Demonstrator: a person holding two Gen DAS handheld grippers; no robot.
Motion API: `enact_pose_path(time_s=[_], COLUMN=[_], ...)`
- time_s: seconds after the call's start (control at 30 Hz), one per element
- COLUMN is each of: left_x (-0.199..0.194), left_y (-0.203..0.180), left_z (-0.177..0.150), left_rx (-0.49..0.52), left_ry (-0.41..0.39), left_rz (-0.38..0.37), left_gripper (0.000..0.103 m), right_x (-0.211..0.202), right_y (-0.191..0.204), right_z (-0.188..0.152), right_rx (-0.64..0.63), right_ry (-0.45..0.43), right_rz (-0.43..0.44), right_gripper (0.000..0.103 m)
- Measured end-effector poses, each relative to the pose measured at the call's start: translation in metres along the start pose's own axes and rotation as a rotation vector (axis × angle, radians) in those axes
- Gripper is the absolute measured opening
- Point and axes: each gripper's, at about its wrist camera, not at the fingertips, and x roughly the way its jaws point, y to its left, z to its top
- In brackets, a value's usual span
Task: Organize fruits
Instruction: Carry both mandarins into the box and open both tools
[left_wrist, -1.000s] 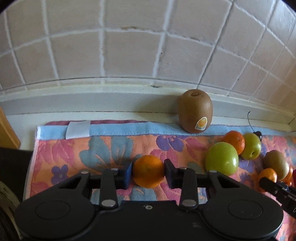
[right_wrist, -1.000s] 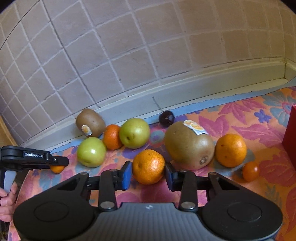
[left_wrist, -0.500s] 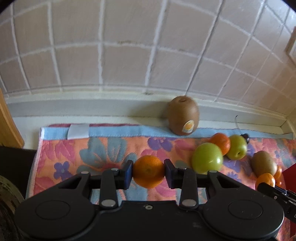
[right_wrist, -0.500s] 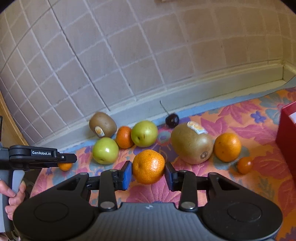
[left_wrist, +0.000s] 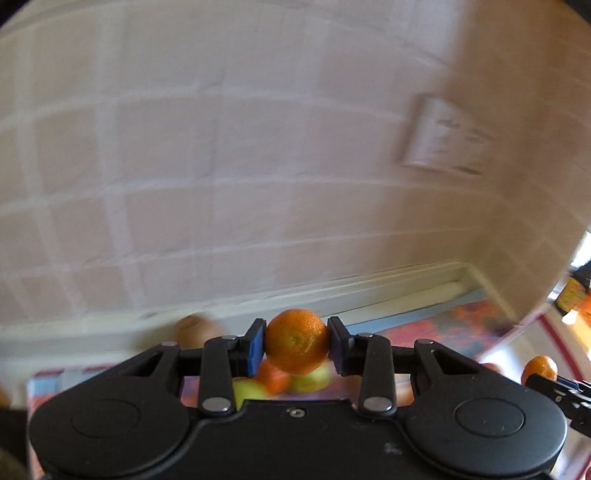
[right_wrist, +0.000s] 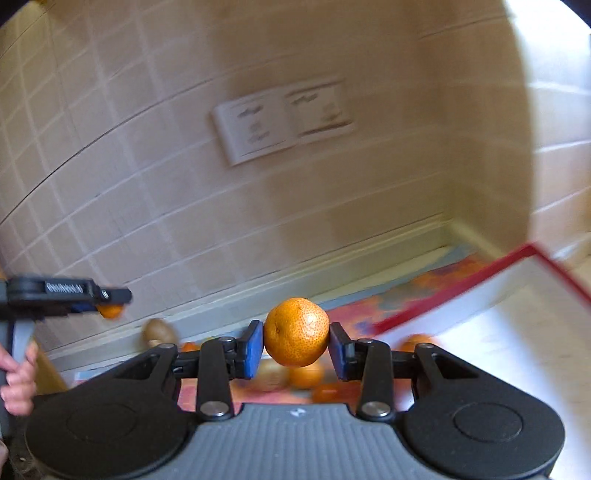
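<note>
My left gripper (left_wrist: 296, 341) is shut on a mandarin (left_wrist: 296, 339) and holds it high above the floral cloth (left_wrist: 461, 325). My right gripper (right_wrist: 296, 341) is shut on another mandarin (right_wrist: 296, 332), also lifted. The left gripper with its mandarin (right_wrist: 110, 311) shows at the left of the right wrist view. The right gripper's mandarin (left_wrist: 539, 369) shows at the right edge of the left wrist view. Blurred below: a kiwi (left_wrist: 194, 328), green apples (left_wrist: 312, 378) and an orange (left_wrist: 273, 376). A red-rimmed white box (right_wrist: 491, 291) lies to the right.
A tiled wall (left_wrist: 221, 166) stands behind the cloth, with a white socket plate (right_wrist: 284, 118) on it. More blurred fruit (right_wrist: 304, 374) lies under the right gripper. A kiwi (right_wrist: 159, 332) sits by the wall ledge. The person's hand (right_wrist: 16, 380) holds the left gripper's handle.
Both grippers have risen with their mandarins and swung to the right. The views now tilt up at the wall, and the red-rimmed box has come into the right wrist view.
</note>
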Motion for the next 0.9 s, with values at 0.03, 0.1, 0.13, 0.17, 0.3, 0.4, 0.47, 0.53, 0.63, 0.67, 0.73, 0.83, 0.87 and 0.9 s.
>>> enact_pose_path(time_s=[0.03, 0.1, 0.13, 0.17, 0.3, 0.4, 0.47, 0.53, 0.63, 0.67, 0.73, 0.83, 0.87, 0.9], left_x=[-0.001, -0.001, 0.000, 0.002, 0.013, 0.023, 0.031, 0.037, 0.049, 0.052, 0.059, 0.076, 0.081, 0.086], left_y=[-0.014, -0.046, -0.061, -0.079, -0.142, -0.186, -0.214, -0.237, -0.257, -0.263, -0.267, -0.273, -0.275, -0.277], left_z=[0.003, 0.008, 0.009, 0.009, -0.004, -0.022, -0.034, -0.053, -0.072, -0.078, -0.087, -0.091, -0.093, -0.096], left_rx=[0.024, 0.076, 0.100, 0.126, 0.237, 0.326, 0.384, 0.415, 0.432, 0.439, 0.437, 0.394, 0.389, 0.388], left_ry=[-0.005, -0.006, 0.000, 0.013, 0.082, 0.134, 0.184, 0.250, 0.337, 0.357, 0.392, 0.452, 0.470, 0.487], left_rz=[-0.026, -0.087, -0.113, -0.140, -0.244, -0.315, -0.356, -0.388, -0.402, -0.402, -0.398, -0.406, -0.406, -0.398], left_gripper=[0.042, 0.042, 0.042, 0.042, 0.042, 0.042, 0.043, 0.043, 0.043, 0.043, 0.043, 0.043, 0.043, 0.043], right_x=[-0.010, -0.030, -0.039, -0.048, -0.076, -0.087, -0.088, -0.085, -0.080, -0.077, -0.074, -0.072, -0.070, -0.068], right_y=[-0.010, -0.031, -0.041, -0.051, -0.083, -0.102, -0.113, -0.120, -0.130, -0.131, -0.133, -0.136, -0.137, -0.136], right_z=[0.000, -0.001, -0.002, -0.004, -0.009, -0.018, -0.022, -0.027, -0.038, -0.041, -0.046, -0.052, -0.053, -0.055], right_rx=[0.001, -0.007, -0.012, -0.018, -0.043, -0.056, -0.074, -0.085, -0.105, -0.108, -0.101, -0.086, -0.082, -0.085], right_ry=[-0.007, -0.006, 0.000, 0.009, 0.076, 0.167, 0.246, 0.316, 0.427, 0.450, 0.480, 0.503, 0.515, 0.527], right_rz=[-0.025, -0.075, -0.105, -0.137, -0.237, -0.258, -0.263, -0.263, -0.243, -0.243, -0.242, -0.221, -0.216, -0.214], right_gripper=[0.040, 0.040, 0.040, 0.040, 0.040, 0.040, 0.040, 0.040, 0.040, 0.040, 0.040, 0.040, 0.040, 0.040])
